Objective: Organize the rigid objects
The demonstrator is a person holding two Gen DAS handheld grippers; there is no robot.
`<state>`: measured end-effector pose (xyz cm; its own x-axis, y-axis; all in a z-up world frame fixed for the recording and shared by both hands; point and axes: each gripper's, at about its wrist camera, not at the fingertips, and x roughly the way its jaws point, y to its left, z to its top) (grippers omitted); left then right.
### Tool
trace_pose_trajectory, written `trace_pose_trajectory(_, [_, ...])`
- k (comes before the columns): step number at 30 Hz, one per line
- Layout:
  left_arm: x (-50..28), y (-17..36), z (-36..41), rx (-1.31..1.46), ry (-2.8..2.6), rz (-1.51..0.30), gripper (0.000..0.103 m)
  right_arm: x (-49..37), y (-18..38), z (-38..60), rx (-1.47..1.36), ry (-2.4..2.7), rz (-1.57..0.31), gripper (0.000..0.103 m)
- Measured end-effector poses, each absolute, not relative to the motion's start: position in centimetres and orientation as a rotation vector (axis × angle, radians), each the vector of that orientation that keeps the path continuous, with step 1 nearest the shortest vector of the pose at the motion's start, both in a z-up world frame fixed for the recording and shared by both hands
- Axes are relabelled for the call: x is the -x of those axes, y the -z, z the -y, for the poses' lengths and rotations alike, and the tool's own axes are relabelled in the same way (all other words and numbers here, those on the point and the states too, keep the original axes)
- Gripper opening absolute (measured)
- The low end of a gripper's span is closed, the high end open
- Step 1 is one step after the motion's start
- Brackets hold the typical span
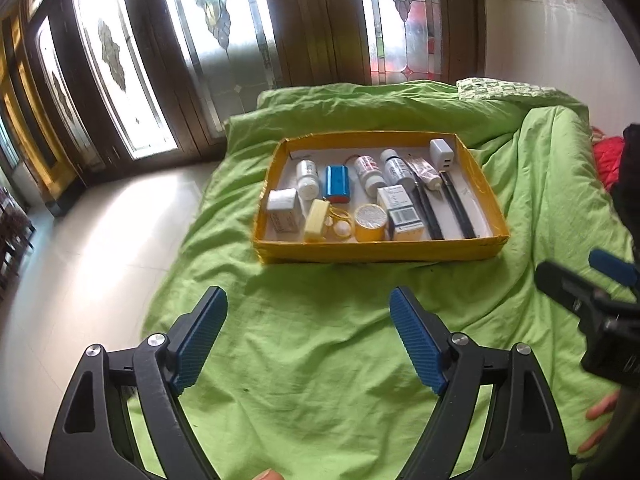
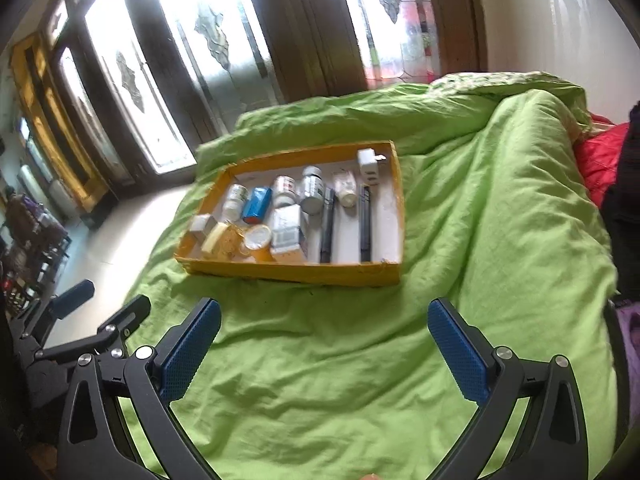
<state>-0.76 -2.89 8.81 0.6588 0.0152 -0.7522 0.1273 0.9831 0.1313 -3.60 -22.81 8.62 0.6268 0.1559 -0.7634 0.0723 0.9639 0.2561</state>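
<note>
Both empty, fingers spread wide, the left gripper (image 1: 308,336) faces the yellow tray (image 1: 380,248) at twelve o'clock on the green bed, the right gripper (image 2: 324,340) sees it nearer eleven.

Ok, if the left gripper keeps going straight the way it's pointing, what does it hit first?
Probably the near wall of the yellow tray. The left gripper is open with only bare green bedding ahead, though its height over the bed is unclear.

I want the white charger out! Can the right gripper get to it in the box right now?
Probably yes. The right gripper is open and empty, and only bare green blanket lies between it and the yellow box. The charger sits in the far right corner, uncovered from above, with a tube close beside it.
</note>
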Motion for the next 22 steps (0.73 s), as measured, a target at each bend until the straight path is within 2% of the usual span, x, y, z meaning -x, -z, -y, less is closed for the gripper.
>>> trace_pose_trajectory(5, [0.4, -8.3, 2.9, -0.154, 0.064, -0.890, 0.084, 4.3, -9.1, 22.5, -0.268, -0.038, -0.942, 0.102])
trace_pose_trajectory(18, [-0.1, -8.7, 2.9, -0.109, 0.098, -0.894, 0.084, 5.0, -9.7, 22.2, -0.265, -0.016, -0.910, 0.102])
trace_pose_trajectory(22, [-0.2, -8.2, 2.5, -0.112, 0.093, -0.893, 0.084, 4.7, -8.6, 21.7, -0.264, -0.028, -0.970, 0.102])
